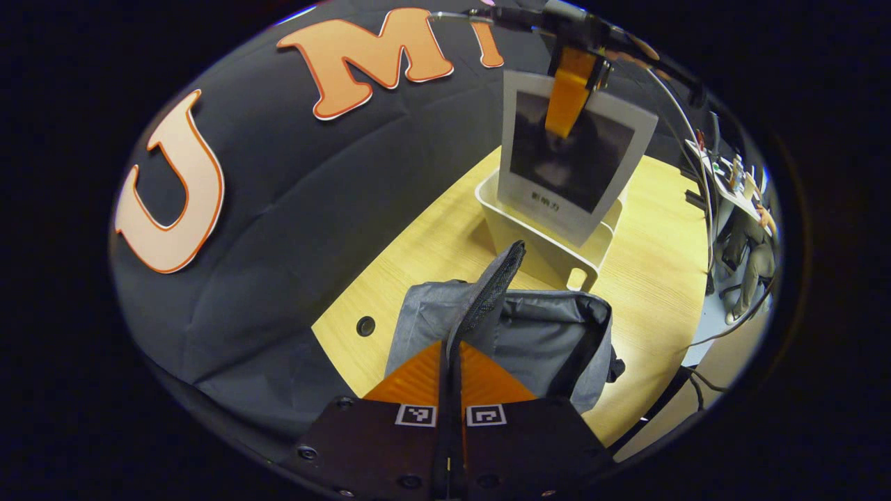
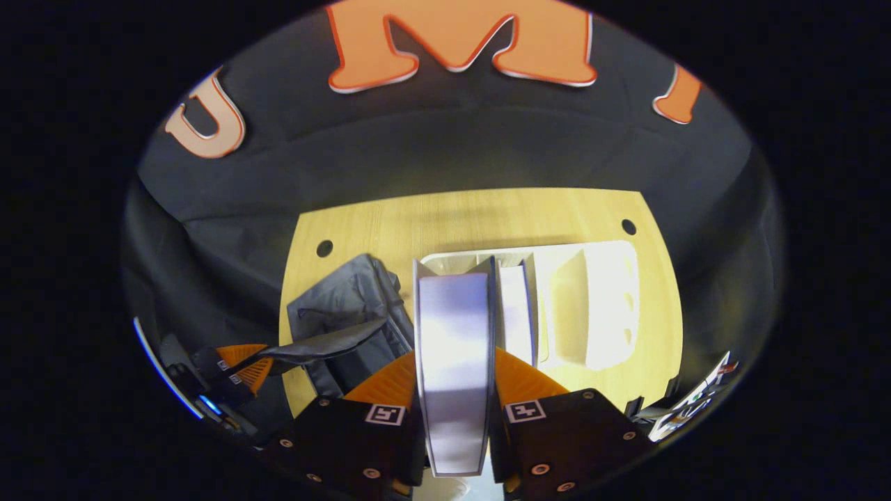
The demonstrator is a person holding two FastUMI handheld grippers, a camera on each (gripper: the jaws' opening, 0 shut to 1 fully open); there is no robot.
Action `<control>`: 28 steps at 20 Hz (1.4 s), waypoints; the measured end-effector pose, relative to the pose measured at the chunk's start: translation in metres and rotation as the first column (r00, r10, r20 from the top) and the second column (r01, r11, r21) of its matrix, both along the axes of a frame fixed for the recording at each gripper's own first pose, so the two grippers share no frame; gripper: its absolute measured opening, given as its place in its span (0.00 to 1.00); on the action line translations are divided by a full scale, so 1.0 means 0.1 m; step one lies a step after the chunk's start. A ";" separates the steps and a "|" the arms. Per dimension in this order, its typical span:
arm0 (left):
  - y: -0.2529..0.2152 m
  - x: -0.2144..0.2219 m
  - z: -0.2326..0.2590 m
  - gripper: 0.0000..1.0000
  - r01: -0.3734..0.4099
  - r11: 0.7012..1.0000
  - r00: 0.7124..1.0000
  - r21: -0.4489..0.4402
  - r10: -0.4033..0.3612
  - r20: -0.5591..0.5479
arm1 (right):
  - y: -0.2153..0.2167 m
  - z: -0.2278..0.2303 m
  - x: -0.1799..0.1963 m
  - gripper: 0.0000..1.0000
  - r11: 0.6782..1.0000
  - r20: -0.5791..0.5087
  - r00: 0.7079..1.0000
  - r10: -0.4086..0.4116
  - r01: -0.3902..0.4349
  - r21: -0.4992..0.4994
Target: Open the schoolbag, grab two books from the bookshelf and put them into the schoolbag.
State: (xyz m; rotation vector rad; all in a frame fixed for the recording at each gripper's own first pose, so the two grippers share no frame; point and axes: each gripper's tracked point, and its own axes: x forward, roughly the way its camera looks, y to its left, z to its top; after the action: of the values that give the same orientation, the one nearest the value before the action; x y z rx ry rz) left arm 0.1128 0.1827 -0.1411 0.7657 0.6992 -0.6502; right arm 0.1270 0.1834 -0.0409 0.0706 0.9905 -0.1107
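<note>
The grey fabric schoolbag point(image 1: 550, 334) sat open on the wooden table, its dark mesh-lined flap point(image 1: 491, 292) lifted upright. Just behind it stood the white plastic bookshelf point(image 2: 592, 306) — an open-topped bin with dividers. A white-covered book with a dark picture panel point(image 1: 567, 156) hung raised above the bin, cover upright; a second pale book point(image 2: 516, 313) stood on edge inside a compartment.

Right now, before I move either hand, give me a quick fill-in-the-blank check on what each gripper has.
1. The right gripper is shut on a ____.
2. The left gripper pinches the flap of the grey ____.
3. The white bookshelf stands on the wooden ____.
4. Another book stands in the ____.

Missing words: book; schoolbag; table; bookshelf
</note>
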 end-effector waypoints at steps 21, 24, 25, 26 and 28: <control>-0.17 -0.04 -0.08 0.02 0.094 0.994 0.991 0.049 -0.089 -0.100 | 0.40 -1.18 -1.72 0.36 0.446 0.129 0.794 -0.593 0.191 0.874; -0.23 -0.09 -0.02 0.02 0.128 0.989 0.988 0.069 -0.121 -0.098 | 0.81 -1.56 -1.45 0.36 0.305 0.046 0.792 -0.609 0.180 0.935; -0.25 -0.10 0.01 0.02 0.148 0.986 0.986 0.076 -0.140 -0.093 | 0.90 -1.70 -1.35 0.36 0.281 0.014 0.794 -0.607 0.197 0.939; -0.25 -0.11 0.04 0.02 0.151 0.985 0.985 0.080 -0.144 -0.092 | 0.98 -1.84 -1.26 0.36 0.282 -0.002 0.797 -0.605 0.216 0.935; -0.27 -0.15 0.05 0.01 0.156 0.985 0.984 0.079 -0.148 -0.098 | 1.10 -2.06 -1.11 0.36 0.310 -0.013 0.800 -0.599 0.247 0.918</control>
State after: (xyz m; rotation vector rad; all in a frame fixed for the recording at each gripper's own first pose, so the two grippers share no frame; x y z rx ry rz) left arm 0.0975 0.1554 -0.1360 0.8797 0.7614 -0.8019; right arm 0.0155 0.2937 -0.2474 1.3628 0.5410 -0.0495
